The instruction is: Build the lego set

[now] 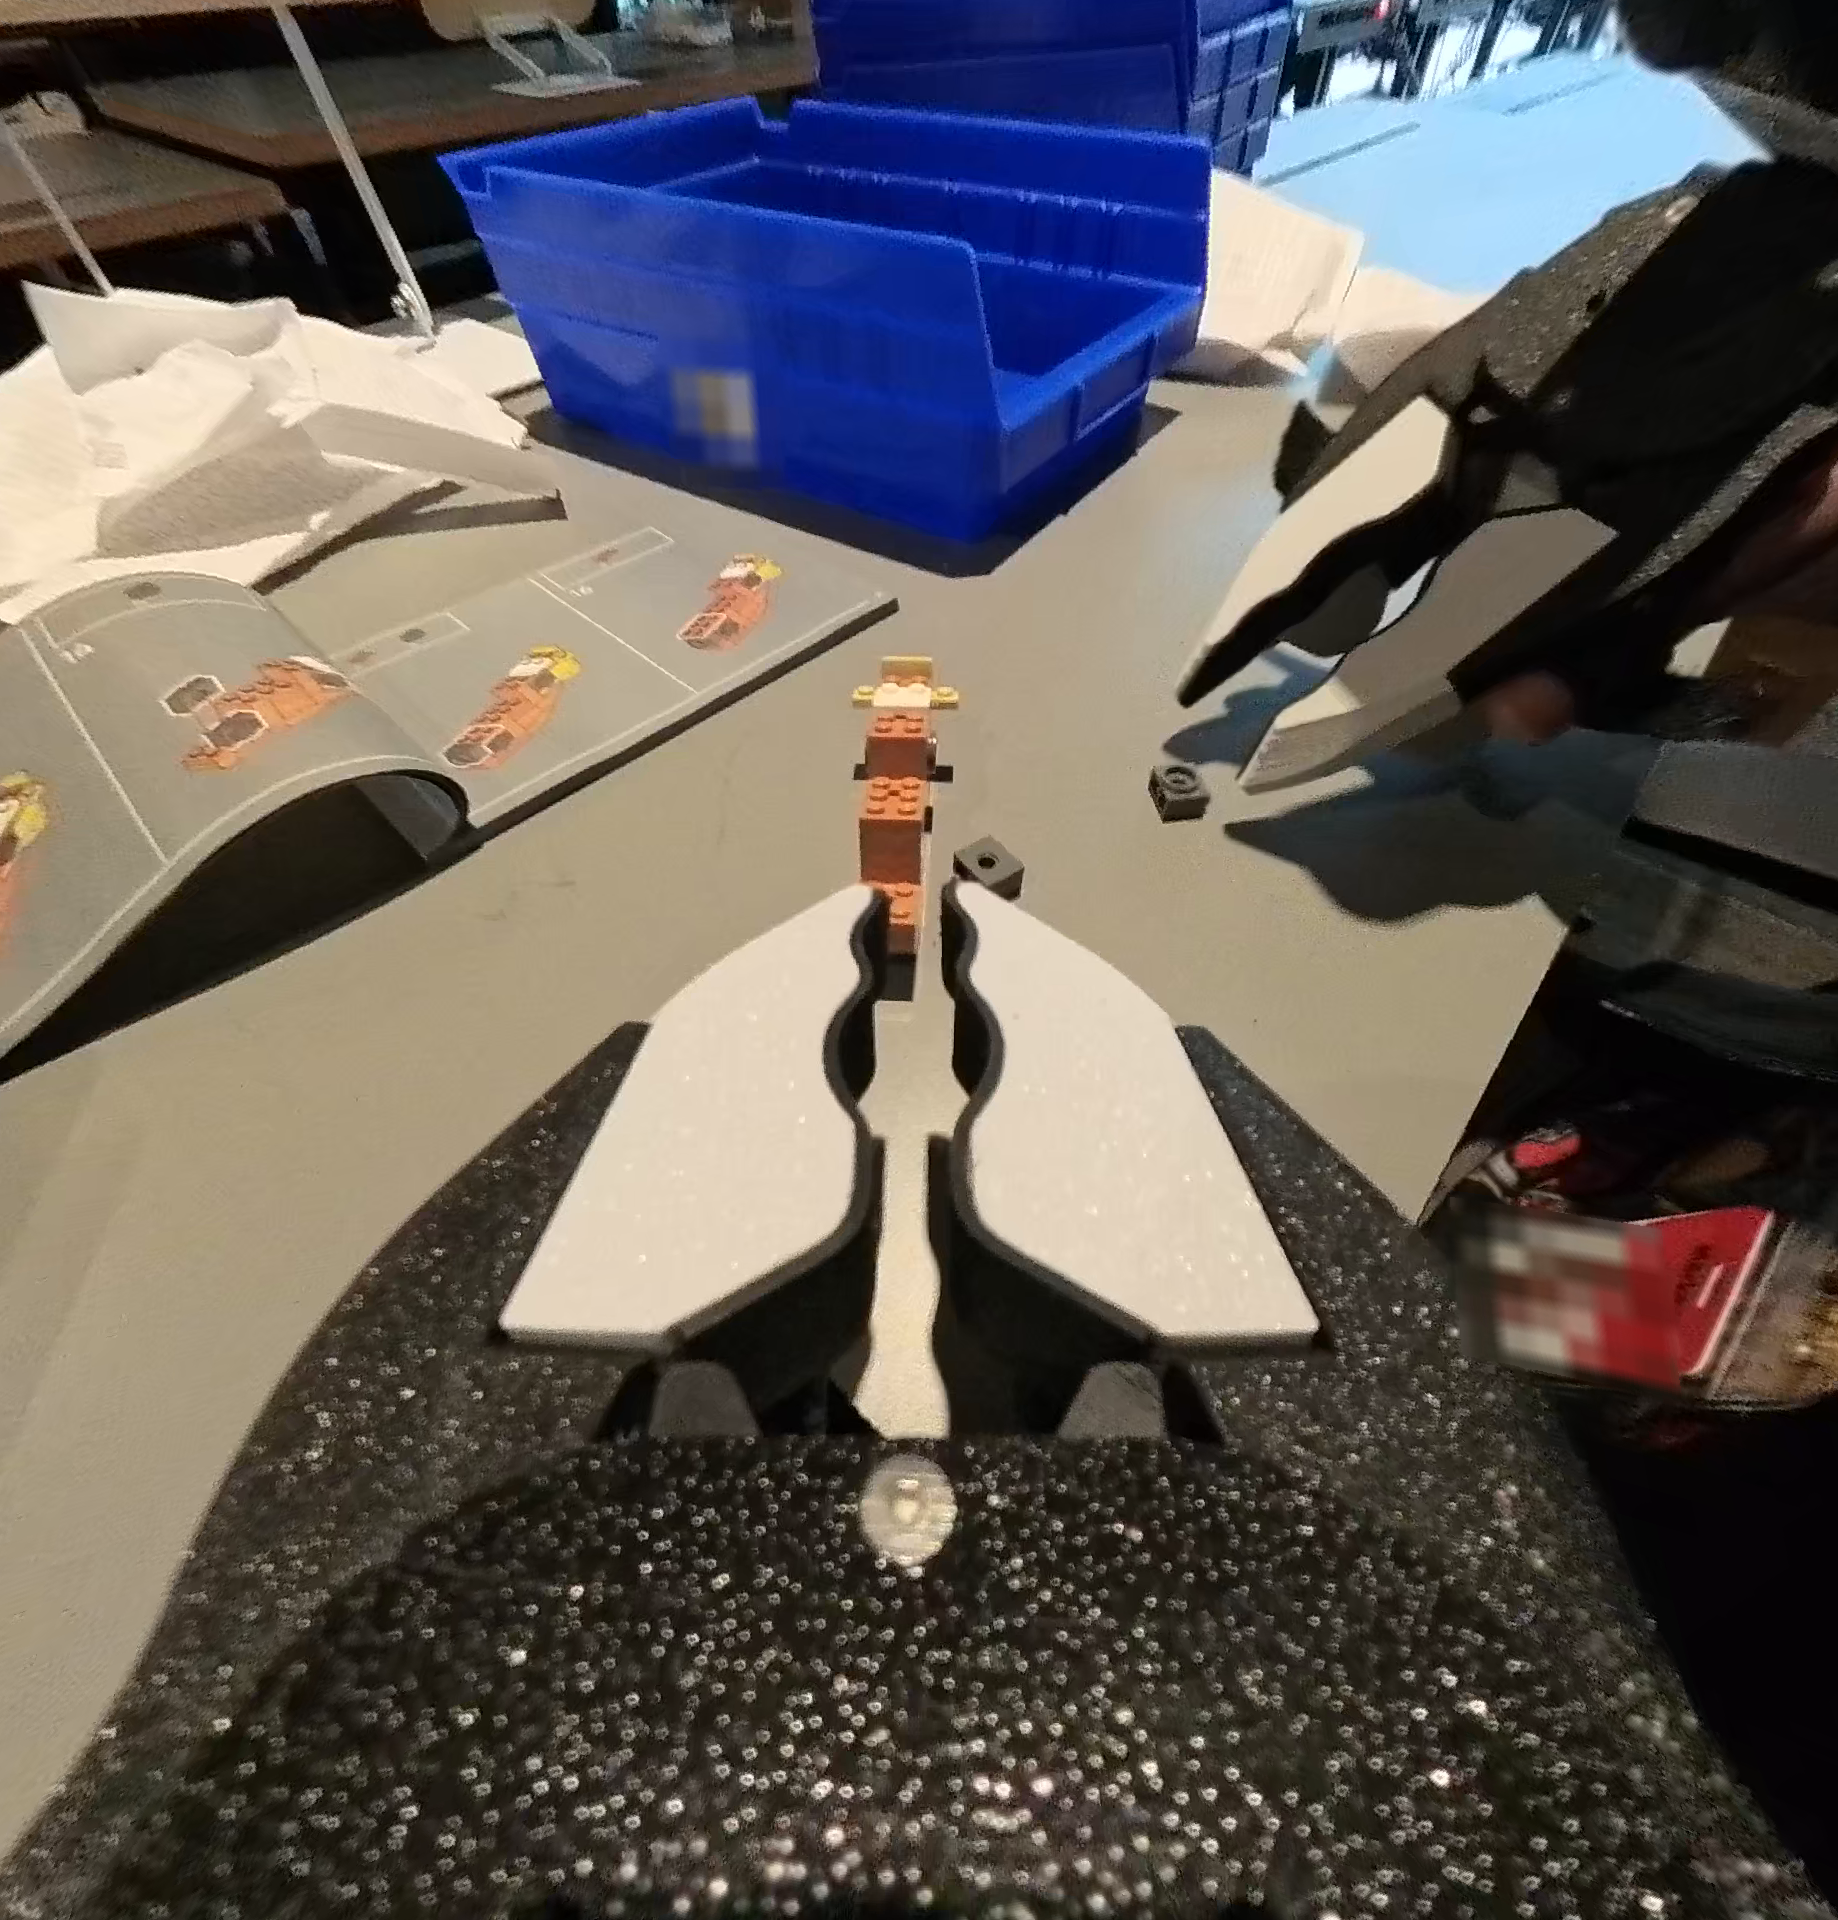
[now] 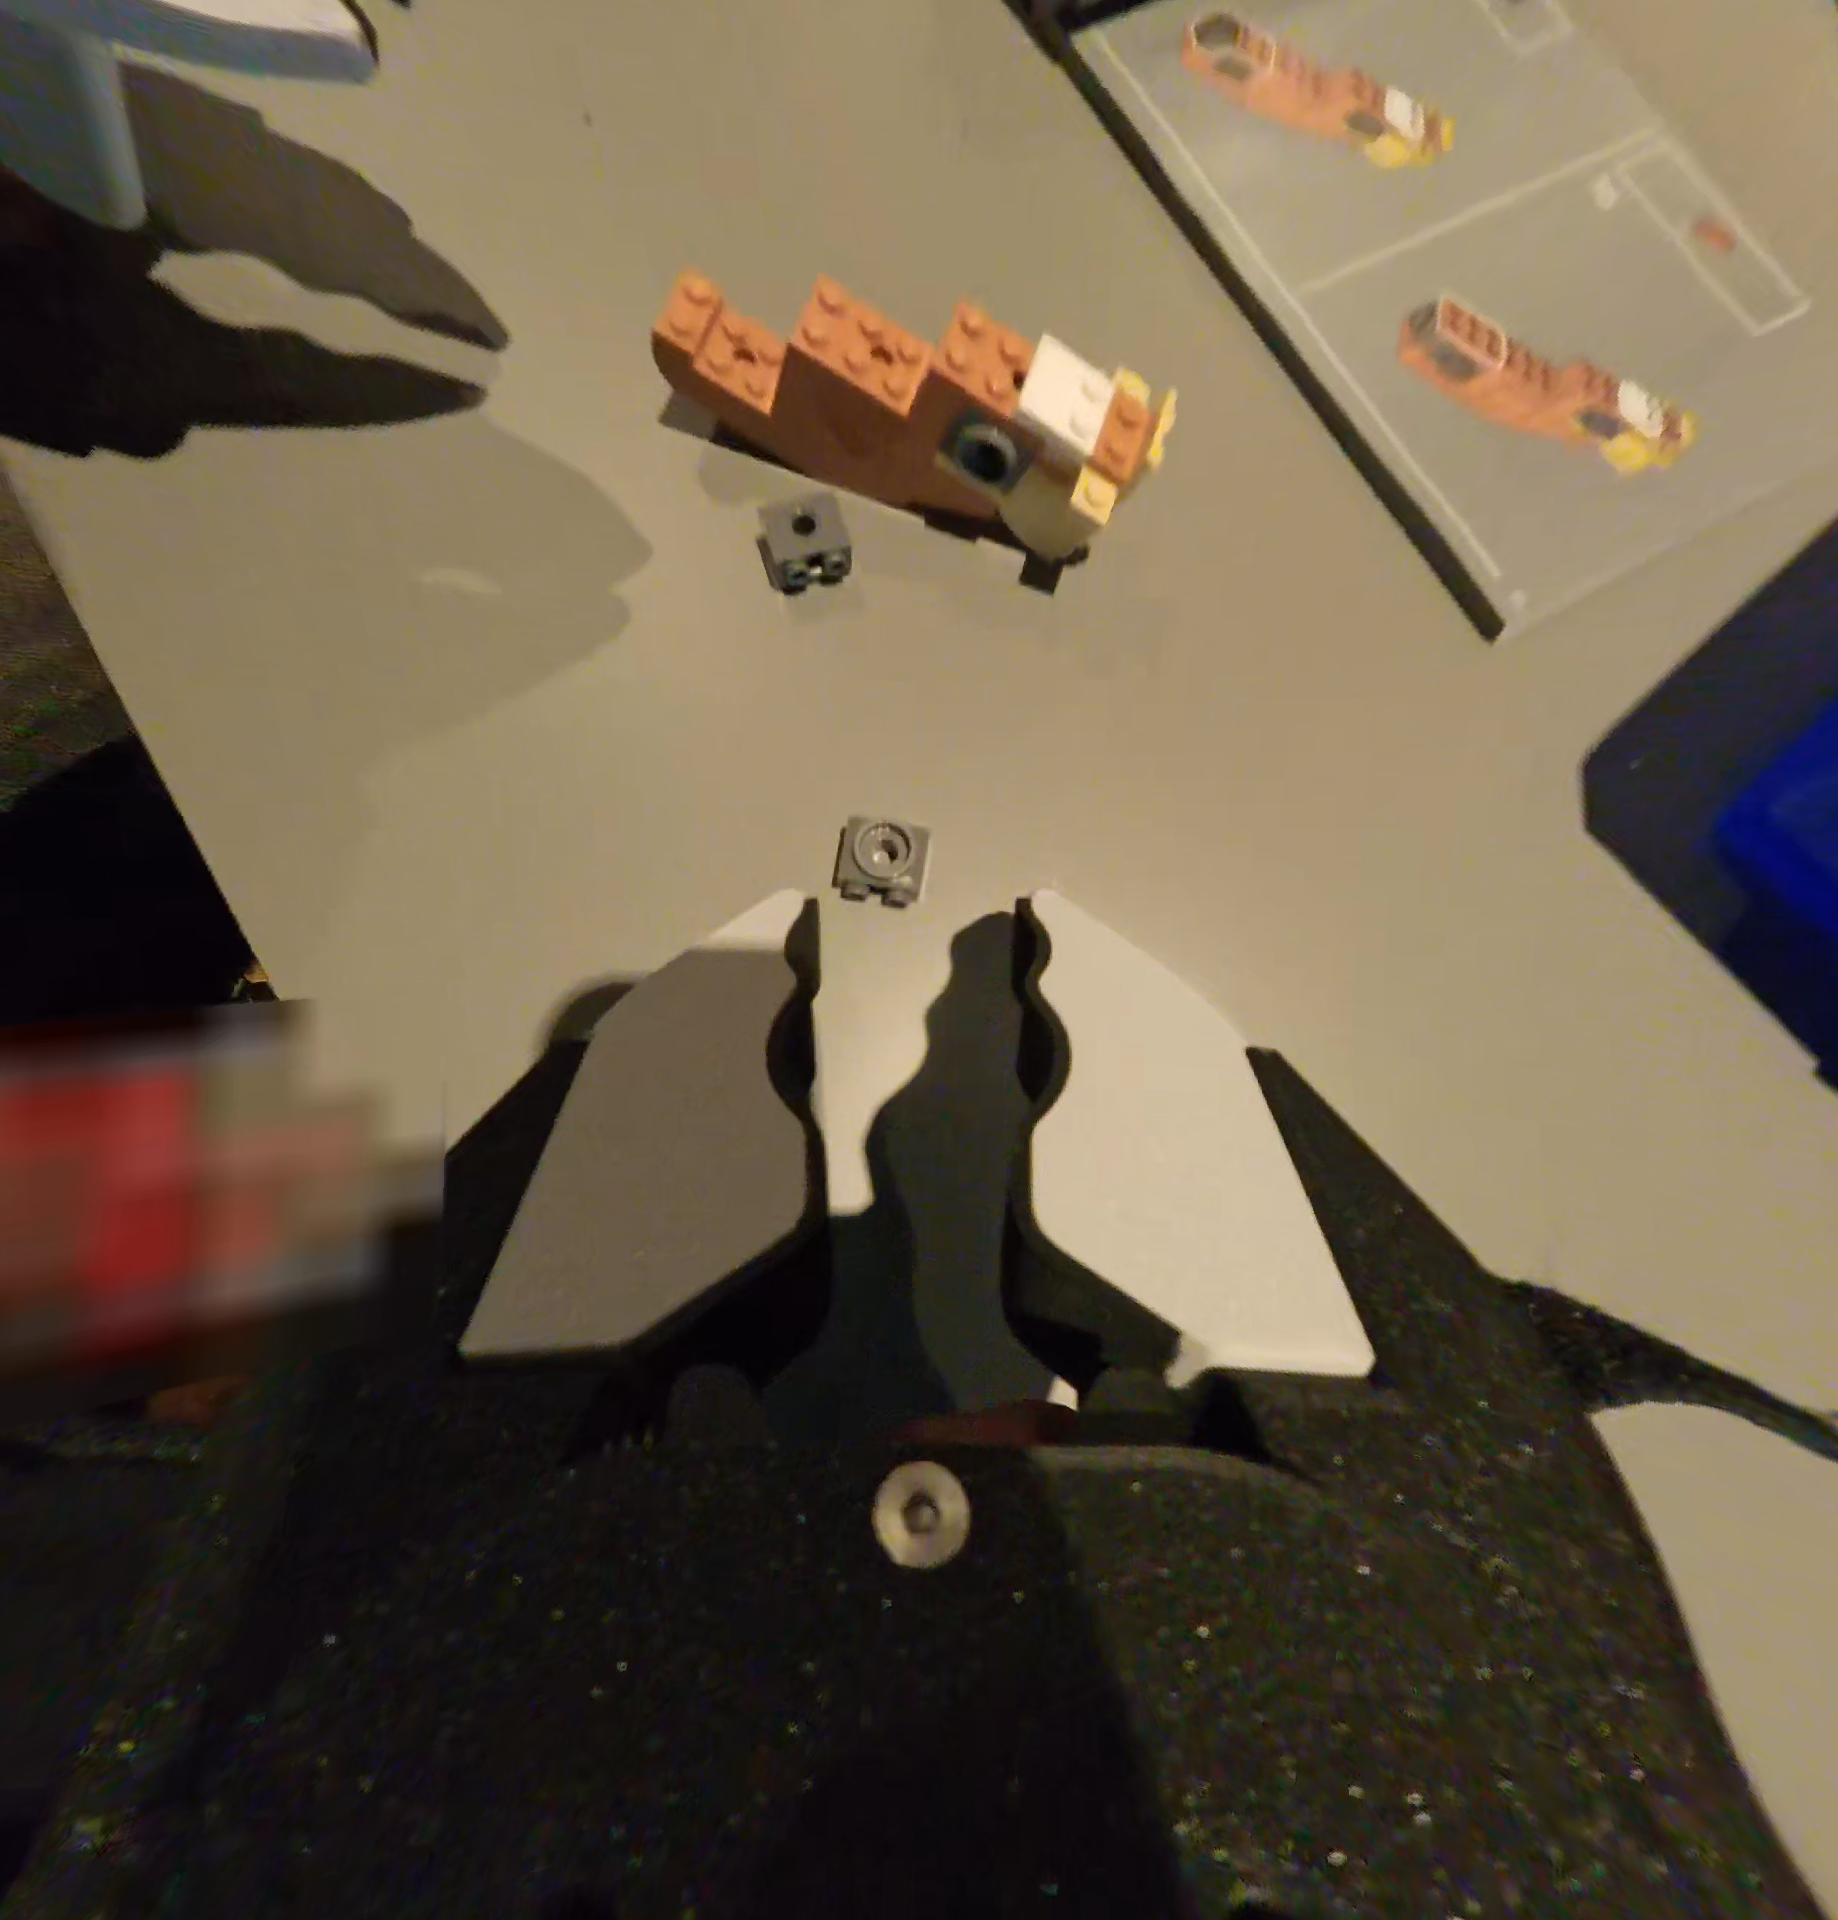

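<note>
The orange-brown lego model (image 1: pixel 897 805), with a white and yellow far end, lies on the grey table (image 1: pixel 479 1039), straight ahead of my left gripper (image 1: pixel 904 909). That gripper is open by a narrow gap and empty, its tips short of the model's near end. The model also shows in the right wrist view (image 2: pixel 873 400). One small dark grey brick (image 1: pixel 988 868) (image 2: pixel 803 545) lies beside the model. A second (image 1: pixel 1183 790) (image 2: pixel 884 857) lies just beyond the tips of my right gripper (image 2: pixel 920 914) (image 1: pixel 1221 738), which is open and empty, hovering above it.
An open instruction booklet (image 1: pixel 375 707) (image 2: pixel 1414 260) lies left of the model. Blue bins (image 1: pixel 842 312) stand behind it, with one corner in the right wrist view (image 2: pixel 1788 831). Crumpled white paper bags (image 1: pixel 167 416) lie at the far left. A red packet (image 1: pixel 1673 1288) sits at the right. The tips of one gripper are about 15 cm away from the tips of the other. From either gripper's tips it is about 8 cm to the small dark grey brick (image 1: pixel 988 868). My right wrist view (image 2: pixel 796 523) looks at it from another angle.
</note>
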The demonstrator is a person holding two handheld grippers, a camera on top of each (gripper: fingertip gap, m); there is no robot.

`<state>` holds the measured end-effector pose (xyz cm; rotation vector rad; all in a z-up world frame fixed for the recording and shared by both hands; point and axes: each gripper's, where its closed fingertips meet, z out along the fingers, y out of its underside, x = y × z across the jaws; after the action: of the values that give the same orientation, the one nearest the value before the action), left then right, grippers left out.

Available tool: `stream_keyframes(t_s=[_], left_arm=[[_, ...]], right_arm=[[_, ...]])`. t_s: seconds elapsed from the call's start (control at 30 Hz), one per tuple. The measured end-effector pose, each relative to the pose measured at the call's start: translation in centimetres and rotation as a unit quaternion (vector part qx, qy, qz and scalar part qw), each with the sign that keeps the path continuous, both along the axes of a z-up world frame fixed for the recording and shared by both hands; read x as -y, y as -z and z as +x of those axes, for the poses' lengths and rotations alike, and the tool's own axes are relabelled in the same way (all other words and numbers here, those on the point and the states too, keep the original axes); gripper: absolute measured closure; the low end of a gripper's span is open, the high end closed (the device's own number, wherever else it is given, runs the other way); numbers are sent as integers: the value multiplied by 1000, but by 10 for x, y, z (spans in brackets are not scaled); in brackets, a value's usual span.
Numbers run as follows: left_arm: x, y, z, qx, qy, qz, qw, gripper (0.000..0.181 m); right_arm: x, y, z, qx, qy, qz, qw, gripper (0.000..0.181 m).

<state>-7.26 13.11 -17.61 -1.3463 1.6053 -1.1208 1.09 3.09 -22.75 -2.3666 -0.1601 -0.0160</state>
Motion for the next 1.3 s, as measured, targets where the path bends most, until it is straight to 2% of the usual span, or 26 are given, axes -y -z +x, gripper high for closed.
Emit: stream_keyframes(t_s=[0.2,0.27,0.3,0.43,0.5,0.57,0.63,0.7,0.77,0.83,1.3], left_arm=[[6,7,1,-17,3,41,999,172],[9,9,-1,-21,1,57,998,172],[11,9,-2,-21,-1,65,998,172],[17,9,-5,-13,-4,102,995,172],[21,10,-5,-12,2,122,992,172],[28,9,-3,-8,21,121,992,170],[37,2,1,9,36,73,997,168],[43,-9,4,21,49,-38,998,167],[48,-12,7,5,64,-170,983,165],[51,-13,8,-15,76,-262,962,163],[65,-13,7,-55,115,-372,919,163]], right_arm=[[-9,9,-8,4,6,-2,1000,146],[-13,10,-9,3,4,-1,1000,153],[-14,10,-9,3,3,-2,1000,164],[-16,9,-10,11,-8,2,1000,165],[-23,-3,-23,-12,-42,39,998,166],[-32,-26,-42,-28,-96,106,989,165],[-39,-45,-53,-2,-136,159,978,165],[-44,-52,-54,50,-154,177,971,165],[-47,-56,-60,87,-184,188,961,165],[-49,-61,-68,109,-212,203,950,165],[-46,-66,-78,212,-299,209,906,166]])
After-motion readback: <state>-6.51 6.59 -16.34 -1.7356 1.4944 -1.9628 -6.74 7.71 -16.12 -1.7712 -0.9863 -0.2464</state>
